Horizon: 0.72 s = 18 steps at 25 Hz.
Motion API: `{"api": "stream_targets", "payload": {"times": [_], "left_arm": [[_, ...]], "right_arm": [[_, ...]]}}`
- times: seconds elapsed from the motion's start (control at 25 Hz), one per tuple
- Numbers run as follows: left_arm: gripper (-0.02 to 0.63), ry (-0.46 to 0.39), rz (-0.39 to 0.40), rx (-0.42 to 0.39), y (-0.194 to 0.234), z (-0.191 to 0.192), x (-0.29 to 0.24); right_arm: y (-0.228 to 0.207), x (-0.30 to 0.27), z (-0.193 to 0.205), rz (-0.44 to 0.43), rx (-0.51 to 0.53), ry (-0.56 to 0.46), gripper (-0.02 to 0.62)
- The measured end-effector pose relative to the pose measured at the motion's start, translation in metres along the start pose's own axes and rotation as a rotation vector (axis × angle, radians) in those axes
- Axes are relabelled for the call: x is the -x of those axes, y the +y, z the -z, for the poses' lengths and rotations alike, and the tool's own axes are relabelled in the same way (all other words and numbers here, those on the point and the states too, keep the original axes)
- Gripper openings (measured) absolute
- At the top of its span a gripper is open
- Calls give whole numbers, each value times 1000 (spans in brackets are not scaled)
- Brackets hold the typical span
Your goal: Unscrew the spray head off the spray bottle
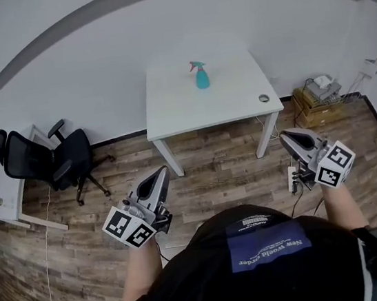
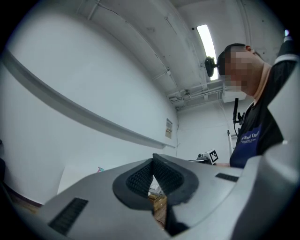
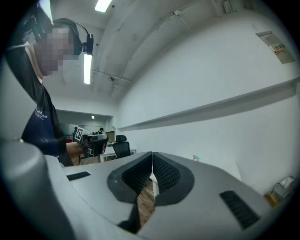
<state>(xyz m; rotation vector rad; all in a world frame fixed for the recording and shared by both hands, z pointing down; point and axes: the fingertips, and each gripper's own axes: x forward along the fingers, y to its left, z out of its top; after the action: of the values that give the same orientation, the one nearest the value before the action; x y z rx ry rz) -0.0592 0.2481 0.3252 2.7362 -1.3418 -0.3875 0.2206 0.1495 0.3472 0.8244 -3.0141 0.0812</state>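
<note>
Closest to the head camera is the person's black shirt (image 1: 260, 261) with a blue patch on it, at the bottom of the picture. Both forearms reach forward from it, with one tool in each hand.

The left gripper (image 1: 159, 176) is held over the wooden floor (image 1: 220, 176), at the left of the person. Its jaws are closed together: the ribbed pads meet at the tips and nothing is between them (only background shows through the small opening under the tips). The right gripper (image 1: 286, 137) is at the other side, also over the floor, near the right front leg of the table (image 1: 169, 111). Its jaws are closed too, pad against pad, and they hold nothing.

The bottle (image 1: 202, 79) is teal and stands upright on the white table, toward the far edge and a little right of the middle. The spray head (image 1: 195, 64), pink in colour, is on top of it. Both grippers are well apart from the bottle, and in each gripper view it is only a very small shape on the table.

A small round thing (image 1: 263, 98) lies near the right front corner of the table; I cannot tell what it is. A black chair (image 1: 51, 162) stands to the left by the wall, and some boxes (image 1: 315, 109) are on the floor to the right of the table.
</note>
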Motion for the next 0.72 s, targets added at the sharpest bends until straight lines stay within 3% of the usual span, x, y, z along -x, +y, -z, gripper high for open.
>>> {"api": "stream_targets", "payload": {"times": [0.36, 0.72], "left_arm": [[-2, -8, 68, -4, 106, -37, 16], [-2, 0, 88, 31, 195, -40, 31]], "right_arm": [[16, -99, -23, 56, 6, -27, -5], [27, -190, -21, 53, -16, -1, -5]]}}
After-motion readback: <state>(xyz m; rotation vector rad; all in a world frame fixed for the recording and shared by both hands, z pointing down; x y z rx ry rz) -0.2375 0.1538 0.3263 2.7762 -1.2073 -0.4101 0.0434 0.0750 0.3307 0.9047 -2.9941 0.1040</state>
